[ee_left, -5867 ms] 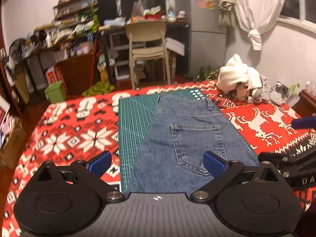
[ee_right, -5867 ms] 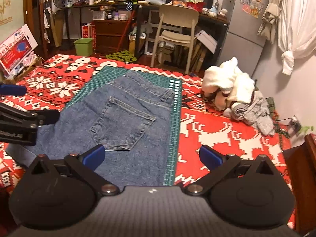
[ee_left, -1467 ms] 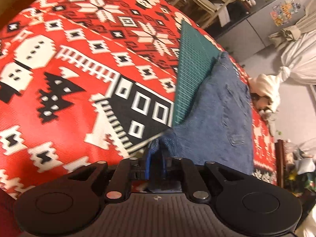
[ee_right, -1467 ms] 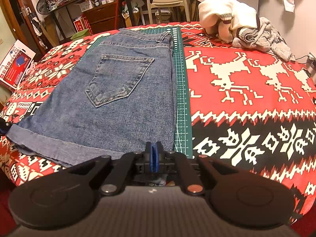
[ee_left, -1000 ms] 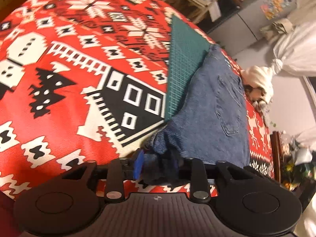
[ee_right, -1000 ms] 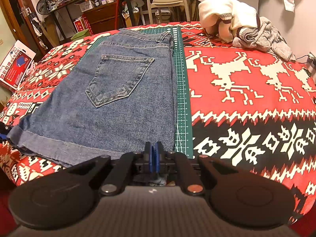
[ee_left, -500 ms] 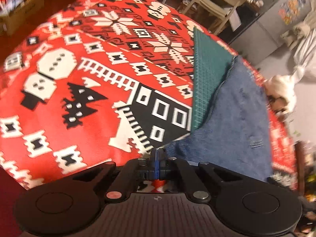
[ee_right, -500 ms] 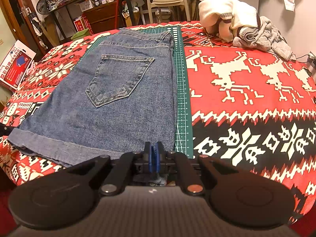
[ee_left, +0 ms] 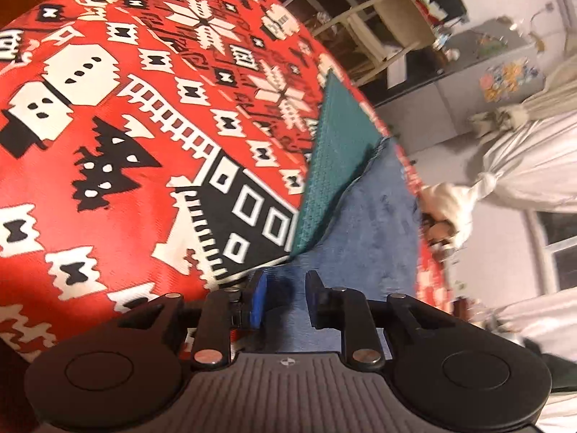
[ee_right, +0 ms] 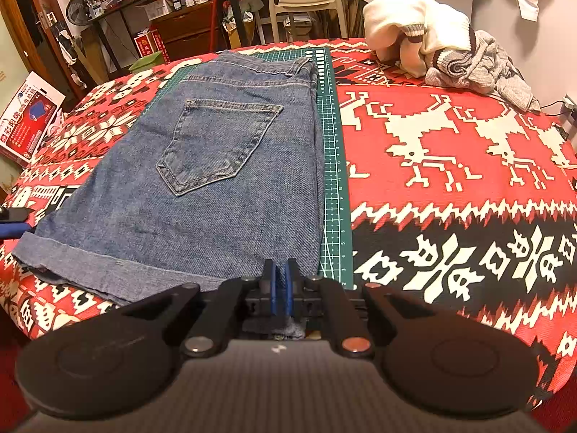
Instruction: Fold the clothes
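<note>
Blue denim shorts (ee_right: 216, 180) lie flat, back pocket up, on a green cutting mat (ee_right: 331, 166) over a red patterned blanket (ee_right: 450, 144). My right gripper (ee_right: 279, 281) is shut on the near right corner of the shorts' hem. In the left wrist view, which is tilted and blurred, my left gripper (ee_left: 285, 296) stands open at the near left corner of the shorts (ee_left: 371, 216), with denim lying between its parted blue fingers (ee_left: 258, 299). The left gripper also shows at the left edge of the right wrist view (ee_right: 10, 223), beside the rolled hem.
A pile of white and grey knitwear (ee_right: 432, 54) sits at the blanket's far right. Beyond the far edge stand a chair (ee_right: 303, 0) and cluttered shelves. A cardboard box (ee_right: 25, 119) stands on the floor at the left. The blanket's near edge drops off just below both grippers.
My left gripper, shut on the hem corner half a second ago, now has its fingers apart, and its view has swung. The right gripper and the shorts have stayed put.
</note>
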Demonstrator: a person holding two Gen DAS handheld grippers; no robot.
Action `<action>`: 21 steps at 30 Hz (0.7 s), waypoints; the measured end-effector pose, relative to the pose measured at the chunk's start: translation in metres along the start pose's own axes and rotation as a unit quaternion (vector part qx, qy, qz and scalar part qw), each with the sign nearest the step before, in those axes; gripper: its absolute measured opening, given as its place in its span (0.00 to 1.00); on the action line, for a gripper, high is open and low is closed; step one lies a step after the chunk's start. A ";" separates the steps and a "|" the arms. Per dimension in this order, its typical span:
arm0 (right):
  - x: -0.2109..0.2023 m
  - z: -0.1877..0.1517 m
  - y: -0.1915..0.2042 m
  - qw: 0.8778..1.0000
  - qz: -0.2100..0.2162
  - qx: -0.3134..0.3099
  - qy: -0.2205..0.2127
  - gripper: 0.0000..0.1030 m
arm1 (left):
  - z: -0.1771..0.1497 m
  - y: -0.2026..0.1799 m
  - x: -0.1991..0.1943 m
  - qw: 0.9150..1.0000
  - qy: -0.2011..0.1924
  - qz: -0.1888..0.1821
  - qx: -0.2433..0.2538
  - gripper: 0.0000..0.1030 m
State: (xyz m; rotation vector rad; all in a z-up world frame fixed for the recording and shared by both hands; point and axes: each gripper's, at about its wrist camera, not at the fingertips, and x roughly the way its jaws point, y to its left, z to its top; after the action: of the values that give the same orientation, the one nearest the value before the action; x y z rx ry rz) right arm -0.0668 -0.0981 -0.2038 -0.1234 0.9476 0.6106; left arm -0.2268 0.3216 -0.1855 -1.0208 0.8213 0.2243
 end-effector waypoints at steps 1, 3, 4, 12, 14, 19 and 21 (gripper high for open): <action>0.000 0.000 0.000 1.000 0.000 0.000 0.000 0.06 | 0.000 -0.001 0.004 1.000 0.003 0.007 0.003 0.21; 0.000 0.000 0.000 1.000 0.000 -0.001 0.000 0.06 | -0.001 -0.004 0.010 1.000 0.005 0.022 0.011 0.10; 0.000 0.000 0.000 1.000 0.000 -0.001 0.000 0.06 | -0.002 -0.006 0.011 0.999 0.000 0.031 0.017 0.02; 0.000 0.000 0.000 1.000 0.001 -0.001 0.000 0.06 | -0.008 -0.014 0.001 0.992 -0.032 0.101 0.068 0.00; 0.000 0.000 -0.001 1.000 0.002 0.000 0.000 0.06 | -0.008 -0.013 -0.005 0.989 -0.040 0.122 0.075 0.00; -0.002 0.003 -0.004 1.000 0.011 0.012 0.006 0.13 | -0.004 -0.012 -0.012 0.995 -0.026 0.072 0.061 0.07; -0.008 0.005 -0.007 1.000 0.018 0.023 0.004 0.18 | -0.005 -0.017 -0.010 0.995 -0.019 0.066 0.066 0.13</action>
State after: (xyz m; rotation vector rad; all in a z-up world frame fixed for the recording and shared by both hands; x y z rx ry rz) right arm -0.0624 -0.1051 -0.1957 -0.0678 0.9728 0.6225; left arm -0.2273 0.3102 -0.1688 -0.8362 0.8599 0.2972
